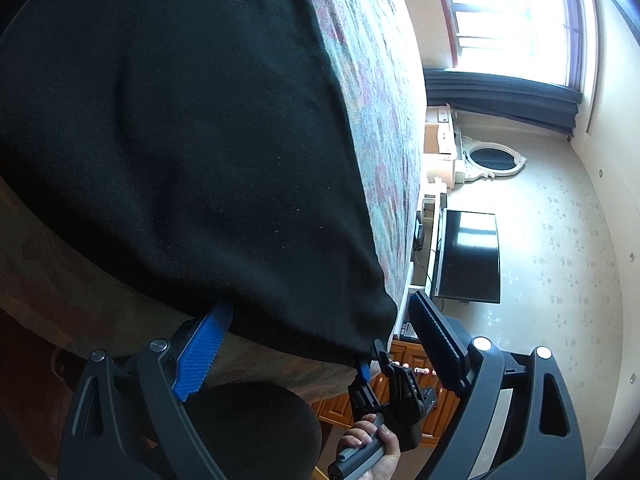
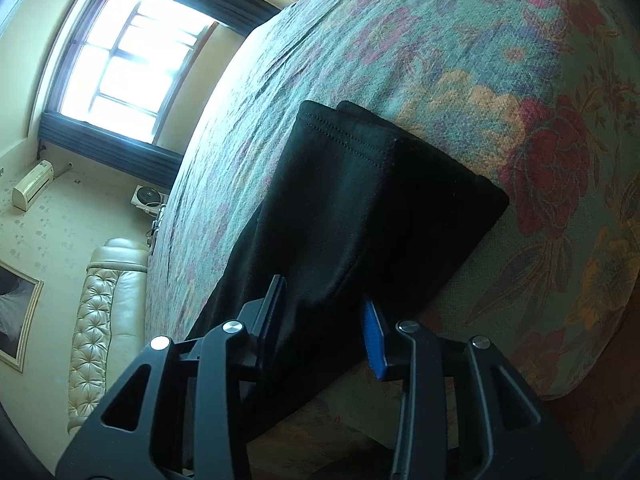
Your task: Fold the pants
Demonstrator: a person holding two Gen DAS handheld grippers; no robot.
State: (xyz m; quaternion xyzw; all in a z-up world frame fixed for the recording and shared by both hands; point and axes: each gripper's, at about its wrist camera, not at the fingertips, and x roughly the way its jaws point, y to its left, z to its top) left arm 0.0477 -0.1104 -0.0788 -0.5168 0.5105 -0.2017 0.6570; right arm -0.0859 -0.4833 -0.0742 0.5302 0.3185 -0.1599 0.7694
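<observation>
Black knit pants [image 2: 360, 216], soft, light and limp, lie on the floral bedspread [image 2: 460, 40], reaching between both tongs. Left tongs [image 1: 320, 344] gape wide; right tongs [image 2: 324, 320] also spread, straddling cloth ungripped. Best hold, likely: near edge corners.

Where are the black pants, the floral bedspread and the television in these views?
black pants [image 2: 352, 216]: right wrist view, on the folded leg below the stitched hem.
floral bedspread [image 2: 460, 40]: right wrist view, on bare patterned fabric above the pants.
television [image 1: 470, 258]: left wrist view, on the middle of its dark screen.
</observation>
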